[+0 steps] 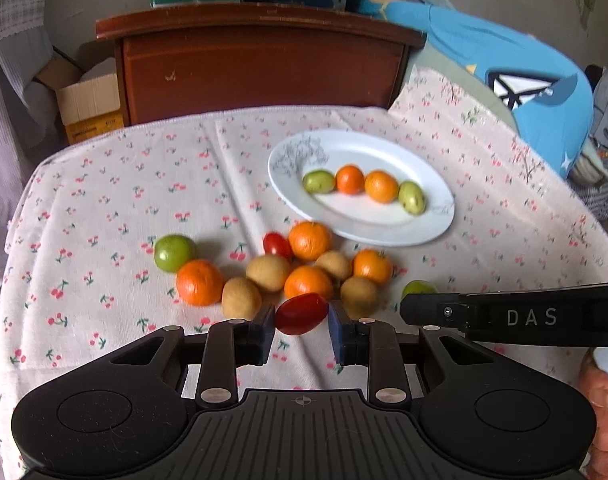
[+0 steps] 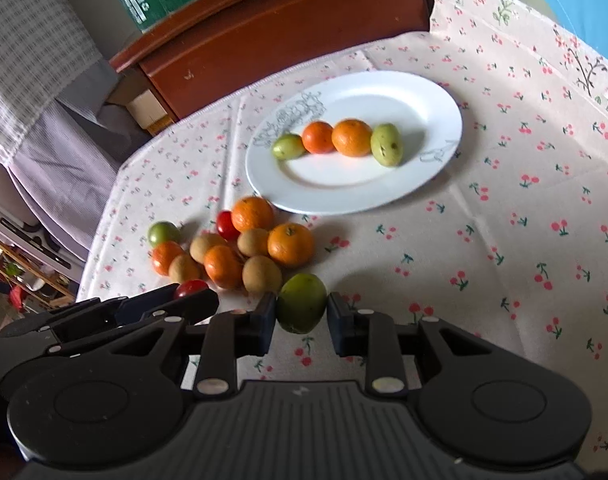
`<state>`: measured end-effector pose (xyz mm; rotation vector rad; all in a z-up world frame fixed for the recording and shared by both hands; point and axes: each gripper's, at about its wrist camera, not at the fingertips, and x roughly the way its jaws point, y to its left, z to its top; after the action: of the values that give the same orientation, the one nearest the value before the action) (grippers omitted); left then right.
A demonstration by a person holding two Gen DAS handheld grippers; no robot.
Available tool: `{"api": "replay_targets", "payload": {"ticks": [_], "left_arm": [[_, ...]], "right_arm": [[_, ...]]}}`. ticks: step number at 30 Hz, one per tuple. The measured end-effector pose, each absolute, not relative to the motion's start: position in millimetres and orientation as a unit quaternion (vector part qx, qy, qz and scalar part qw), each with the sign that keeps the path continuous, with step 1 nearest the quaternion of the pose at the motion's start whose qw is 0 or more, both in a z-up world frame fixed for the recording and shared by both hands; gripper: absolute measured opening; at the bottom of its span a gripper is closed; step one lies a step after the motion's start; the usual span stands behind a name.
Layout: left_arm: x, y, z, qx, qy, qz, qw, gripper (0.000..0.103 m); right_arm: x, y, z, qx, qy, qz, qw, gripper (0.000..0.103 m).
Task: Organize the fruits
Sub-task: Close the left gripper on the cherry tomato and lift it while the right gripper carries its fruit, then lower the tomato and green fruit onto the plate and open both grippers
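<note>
My left gripper (image 1: 301,320) is shut on a red cherry tomato (image 1: 301,314), just in front of a pile of loose fruit (image 1: 287,270): oranges, tan round fruits, another red tomato and a green fruit on the cherry-print cloth. My right gripper (image 2: 301,314) is shut on a green fruit (image 2: 301,307) at the pile's near right side; it also shows in the left wrist view (image 1: 418,289). A white plate (image 1: 408,160) behind the pile holds a row of two green fruits and two oranges (image 1: 364,186). The plate also shows in the right wrist view (image 2: 388,184).
A brown wooden cabinet (image 1: 259,68) stands behind the table with boxes on top. A cardboard box (image 1: 89,100) sits at the back left. A blue plush item (image 1: 516,76) lies at the back right. The table edge curves on the left.
</note>
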<state>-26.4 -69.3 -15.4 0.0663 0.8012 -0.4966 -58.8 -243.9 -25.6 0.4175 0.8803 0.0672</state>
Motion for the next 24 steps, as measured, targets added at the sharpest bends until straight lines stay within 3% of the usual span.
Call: {"api": "replay_targets", "payload": {"ticks": [13,24], "left_arm": [[-18,-78,25,0.0,0.34,-0.252,0.906,0.026],[16,-91,36,-0.037,0.353,-0.263,0.897,0.026]], "right_arm": [[-56,-262,15,0.227,0.355,0.042,0.906,0.028],[-39,-282,41,0.228,0.322,0.029,0.918,0.028]]}}
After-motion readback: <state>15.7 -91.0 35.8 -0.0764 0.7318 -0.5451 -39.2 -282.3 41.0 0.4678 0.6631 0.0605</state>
